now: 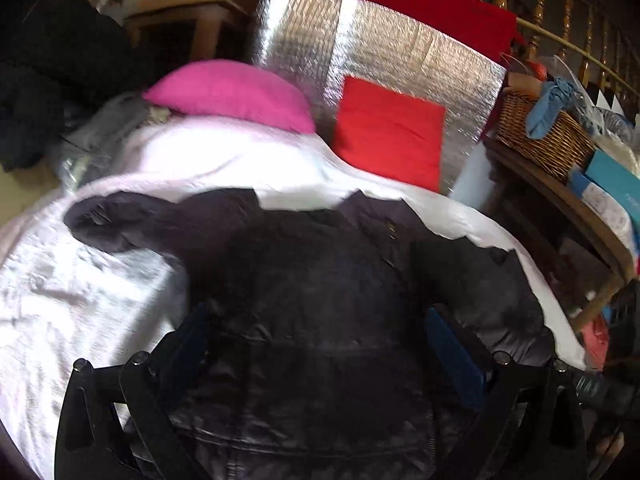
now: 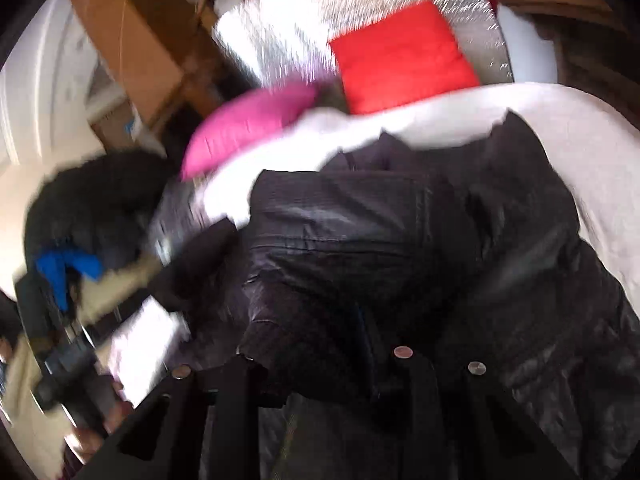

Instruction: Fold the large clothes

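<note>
Left gripper point(image 1: 320, 344) of matte black angular brackets, blue pads point(image 1: 454, 354) lining its fingers, round silver screw heads at the pivots, right gripper point(image 2: 320, 344) likewise black with steel-capped pins.

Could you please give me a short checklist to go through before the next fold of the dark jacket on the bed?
1. Dark jacket lies on the white sheet: ok.
2. Left gripper open over the jacket: ok.
3. Right gripper has fabric pinched: cannot tell, jacket bunches over its fingers.
4. Sleeve spread out flat: not ok.
5. Pink pillow and red cushion clear of the jacket: ok.
</note>
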The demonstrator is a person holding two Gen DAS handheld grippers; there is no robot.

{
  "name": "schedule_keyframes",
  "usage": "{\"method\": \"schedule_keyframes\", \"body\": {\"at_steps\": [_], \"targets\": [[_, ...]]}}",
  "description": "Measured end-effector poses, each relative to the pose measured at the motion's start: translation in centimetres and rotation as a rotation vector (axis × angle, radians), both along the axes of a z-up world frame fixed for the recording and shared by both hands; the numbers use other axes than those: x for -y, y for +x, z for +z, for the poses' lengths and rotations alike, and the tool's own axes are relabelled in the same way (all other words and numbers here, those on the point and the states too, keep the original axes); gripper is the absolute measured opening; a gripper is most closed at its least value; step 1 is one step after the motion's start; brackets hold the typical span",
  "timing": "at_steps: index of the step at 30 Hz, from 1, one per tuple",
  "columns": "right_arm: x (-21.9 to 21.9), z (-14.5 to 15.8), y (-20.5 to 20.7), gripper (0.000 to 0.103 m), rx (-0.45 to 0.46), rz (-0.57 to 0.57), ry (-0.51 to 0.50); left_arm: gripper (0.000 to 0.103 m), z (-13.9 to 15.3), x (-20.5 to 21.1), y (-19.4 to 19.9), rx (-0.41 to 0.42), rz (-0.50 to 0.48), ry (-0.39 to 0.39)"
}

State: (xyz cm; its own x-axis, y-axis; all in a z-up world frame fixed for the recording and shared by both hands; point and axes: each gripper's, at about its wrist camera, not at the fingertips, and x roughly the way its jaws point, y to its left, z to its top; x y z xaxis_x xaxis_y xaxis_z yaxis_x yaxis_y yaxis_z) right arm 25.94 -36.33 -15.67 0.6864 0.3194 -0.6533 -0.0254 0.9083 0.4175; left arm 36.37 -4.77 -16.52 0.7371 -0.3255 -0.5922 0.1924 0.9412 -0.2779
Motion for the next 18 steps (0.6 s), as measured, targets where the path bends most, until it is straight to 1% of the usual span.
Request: {"method": "schedule_keyframes", "body": {"at_steps": [1,3,5,8,9,11,12,14,16,18], "targets": [[0.0,-0.1,-0.4,0.030,-0.005,0.007,-0.016,0.103,-0.2,0.2,0.2,-0.022,-0.014,-0.021],[0.6,0.1,-1.7,0.030,0.009,0.003,-0.003,0.103,-0.6,0.8,0.6,-0.067,-0.043,-0.062],[2.1,0.7,-2.4,0.030,0.018,-0.007,0.068,0.103,-1.0,1.5,0.9,-0.097,-0.062,-0.081],[3.9,0.6,-3.2,0.030,0.020,-0.016,0.156,0.103,-1.4,2.7,0.9,-0.130,-0.104,-0.089],[4.1,0.5,-3.6,0.031,0.011,-0.011,0.171,0.103,-1.4,2.8,0.9,-0.134,-0.116,-0.090],[3.6,0.5,-3.2,0.031,-0.008,0.006,0.160,0.103,-1.4,3.7,0.8,-0.139,-0.139,-0.085],[3.4,0.6,-3.2,0.031,-0.022,0.025,0.133,0.103,-1.4,4.0,0.8,-0.143,-0.149,-0.087],[2.9,1.1,-2.7,0.031,-0.022,0.059,0.105,0.103,-1.6,4.8,1.0,-0.164,-0.187,-0.113],[3.0,1.8,-3.2,0.031,0.002,0.082,0.087,0.103,-2.1,5.4,1.2,-0.188,-0.212,-0.134],[3.7,2.4,-4.0,0.031,0.041,0.099,0.097,0.103,-2.5,5.9,1.4,-0.207,-0.228,-0.140]]}}
